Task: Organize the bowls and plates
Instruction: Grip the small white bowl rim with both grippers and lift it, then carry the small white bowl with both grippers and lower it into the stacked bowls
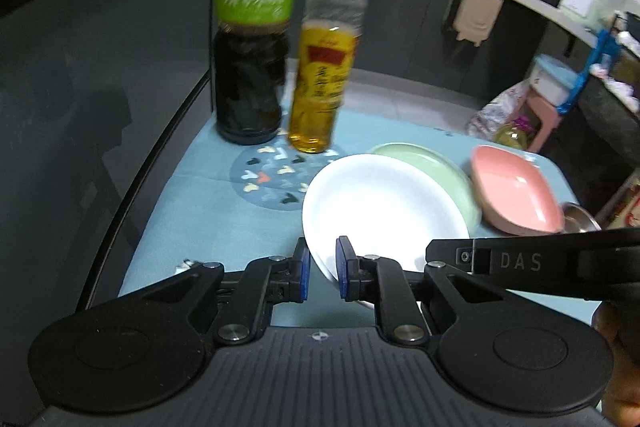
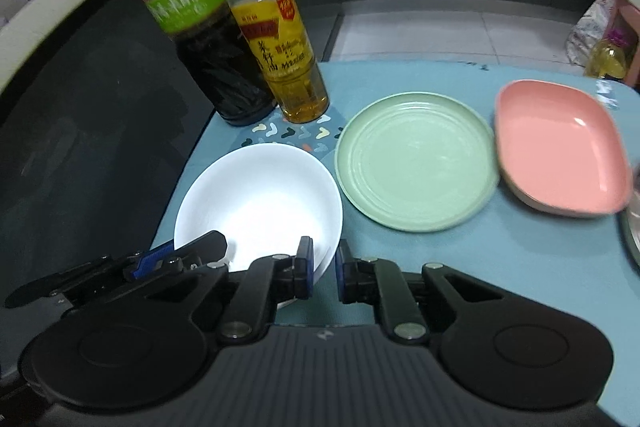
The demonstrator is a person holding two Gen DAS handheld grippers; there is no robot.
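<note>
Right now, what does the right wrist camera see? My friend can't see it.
Both grippers' fingers pinch the near rim of a white bowl on a blue table. Beside it sit a green plate and a pink dish, with two bottles behind.

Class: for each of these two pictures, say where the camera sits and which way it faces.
Left wrist: on the left gripper, looking down over its fingers, shut on the white plate; the right gripper enters alongside.
Right wrist: on the right gripper, gripping the same plate's rim; the left gripper shows.
Shared: green plate, pink dish, two bottles.
</note>
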